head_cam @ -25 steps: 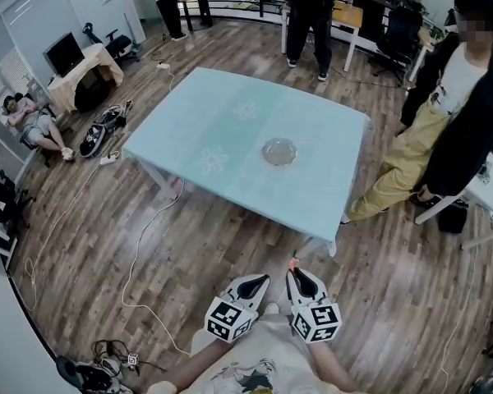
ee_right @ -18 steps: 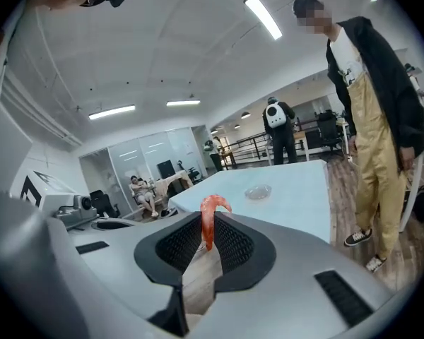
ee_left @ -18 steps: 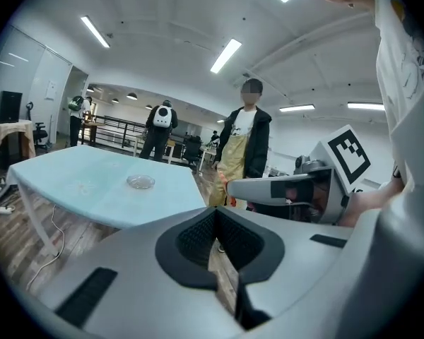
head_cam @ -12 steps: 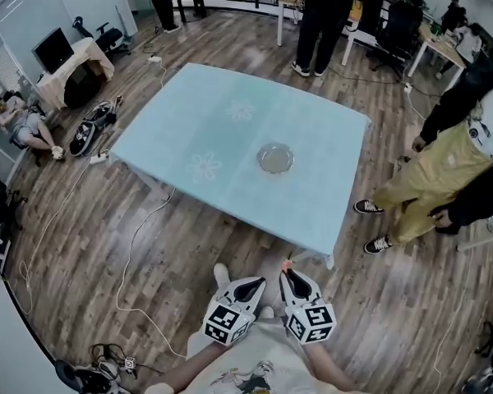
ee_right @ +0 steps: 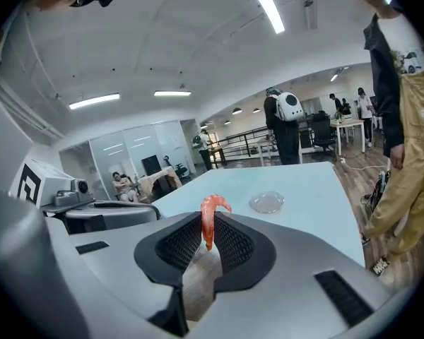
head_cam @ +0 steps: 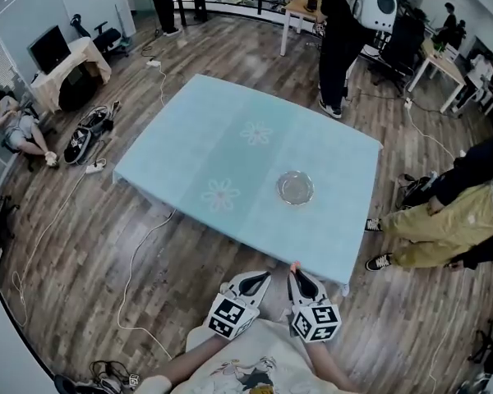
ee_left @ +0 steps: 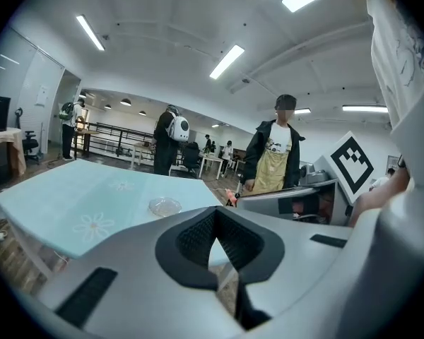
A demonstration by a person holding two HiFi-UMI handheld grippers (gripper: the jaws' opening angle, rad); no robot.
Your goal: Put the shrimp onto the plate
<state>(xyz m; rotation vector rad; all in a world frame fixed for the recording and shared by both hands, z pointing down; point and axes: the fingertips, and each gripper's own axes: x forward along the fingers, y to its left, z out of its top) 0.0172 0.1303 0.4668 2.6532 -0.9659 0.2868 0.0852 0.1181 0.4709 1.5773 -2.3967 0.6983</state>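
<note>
An orange-pink shrimp (ee_right: 210, 217) stands upright between the jaws of my right gripper (ee_right: 208, 239), which is shut on it; its tip shows as a small orange speck (head_cam: 294, 265) in the head view. My right gripper (head_cam: 302, 281) hangs just short of the near edge of the light blue table (head_cam: 230, 154). A clear glass plate (head_cam: 296, 187) sits on the table's right half, also visible as the plate (ee_right: 266, 202) and the plate (ee_left: 164, 205). My left gripper (head_cam: 253, 284) is beside the right one, jaws together with nothing in them (ee_left: 213, 237).
A person in tan trousers (head_cam: 444, 224) stands close to the table's right corner. Another with a white backpack (head_cam: 345, 31) stands behind the far edge. Cables (head_cam: 140, 245) trail on the wooden floor left of the table. Desks and chairs line the back.
I have come closer to the table; its near edge now lies just ahead of both grippers. The person at right has shifted lower in view. Both grippers keep their hold and pose.
</note>
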